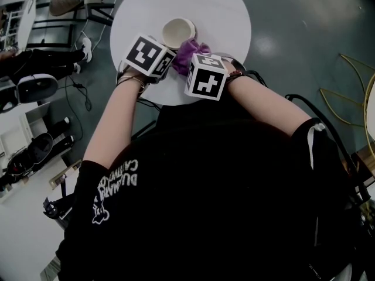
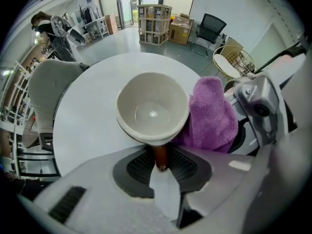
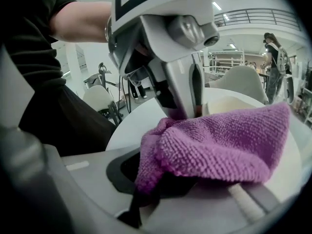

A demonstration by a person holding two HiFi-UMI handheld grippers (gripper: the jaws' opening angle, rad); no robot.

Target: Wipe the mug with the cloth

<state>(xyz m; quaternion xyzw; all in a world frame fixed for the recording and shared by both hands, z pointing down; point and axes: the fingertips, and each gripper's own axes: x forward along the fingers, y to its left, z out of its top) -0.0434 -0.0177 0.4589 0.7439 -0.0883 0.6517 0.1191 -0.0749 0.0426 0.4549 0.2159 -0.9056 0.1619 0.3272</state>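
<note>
Mug (image 2: 152,112) handle between left tongs (image 2: 161,164), cloth (image 3: 219,145) in right tongs (image 3: 152,185) — touching

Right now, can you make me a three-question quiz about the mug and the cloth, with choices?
1. Where is the cloth? A. inside the mug B. against the mug's side C. on the floor
2. What colour is the cloth? A. green B. yellow C. purple
3. The mug is: A. empty B. full of milk C. upside down
Answers: 1 B, it touches the mug's outside; 2 C, purple in every view; 3 A, its bare inside shows.
</note>
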